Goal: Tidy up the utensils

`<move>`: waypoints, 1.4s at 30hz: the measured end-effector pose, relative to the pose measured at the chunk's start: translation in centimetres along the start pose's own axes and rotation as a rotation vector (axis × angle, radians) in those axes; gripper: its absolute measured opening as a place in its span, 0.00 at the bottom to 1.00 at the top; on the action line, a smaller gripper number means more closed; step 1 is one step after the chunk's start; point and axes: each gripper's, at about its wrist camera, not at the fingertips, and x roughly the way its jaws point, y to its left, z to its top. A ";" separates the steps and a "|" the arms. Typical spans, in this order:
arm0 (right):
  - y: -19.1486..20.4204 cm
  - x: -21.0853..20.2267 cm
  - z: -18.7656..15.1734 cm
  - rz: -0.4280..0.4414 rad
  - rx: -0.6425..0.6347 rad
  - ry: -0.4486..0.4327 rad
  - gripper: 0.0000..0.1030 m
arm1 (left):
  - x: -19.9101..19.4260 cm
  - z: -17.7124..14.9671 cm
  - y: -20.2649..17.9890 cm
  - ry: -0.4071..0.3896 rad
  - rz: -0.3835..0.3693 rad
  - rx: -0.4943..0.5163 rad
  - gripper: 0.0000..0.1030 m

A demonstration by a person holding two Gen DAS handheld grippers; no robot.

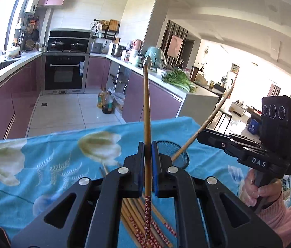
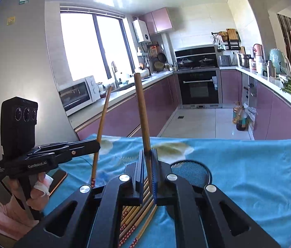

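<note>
Two grippers, left gripper (image 1: 148, 155) and right gripper (image 2: 148, 161), each clamped on one chopstick (image 1: 146, 103), apparently lifted above blue cloth (image 1: 42, 165).

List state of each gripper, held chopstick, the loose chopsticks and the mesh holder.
left gripper: shut on one chopstick
left chopstick: clamped, lifted off the cloth, tip up
right gripper: shut on one chopstick
right chopstick: clamped, lifted, tip up
loose chopsticks: lying in a bunch on the blue cloth
mesh holder: on the cloth, nothing visibly in it
</note>
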 end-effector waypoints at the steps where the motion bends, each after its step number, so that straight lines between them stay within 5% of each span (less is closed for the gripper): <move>1: -0.1 -0.1 0.3 0.000 -0.004 -0.005 0.05 | 0.3 0.5 -0.2 -0.006 -0.004 0.001 0.07; 16: -1.5 -1.1 3.1 0.004 -0.010 -0.063 0.03 | 5.3 5.8 -2.7 -0.103 -0.035 0.001 0.07; 21: -2.0 -0.6 2.3 0.011 0.002 -0.034 0.05 | 7.3 5.2 -3.0 -0.068 -0.012 -0.003 0.07; 25: -2.3 1.0 -0.2 0.035 0.018 0.075 0.08 | 7.6 4.1 -2.1 -0.043 0.002 -0.019 0.07; 29: -1.3 3.1 -3.8 0.085 0.007 0.230 0.23 | 6.9 2.9 -0.7 -0.029 0.015 -0.044 0.07; 36: 4.3 7.6 -9.5 0.166 -0.145 0.505 0.24 | 5.7 0.9 1.3 -0.006 0.046 -0.062 0.07; 42: 5.8 9.5 -11.2 0.159 -0.191 0.579 0.19 | 5.0 -0.3 2.7 -0.005 0.056 -0.080 0.07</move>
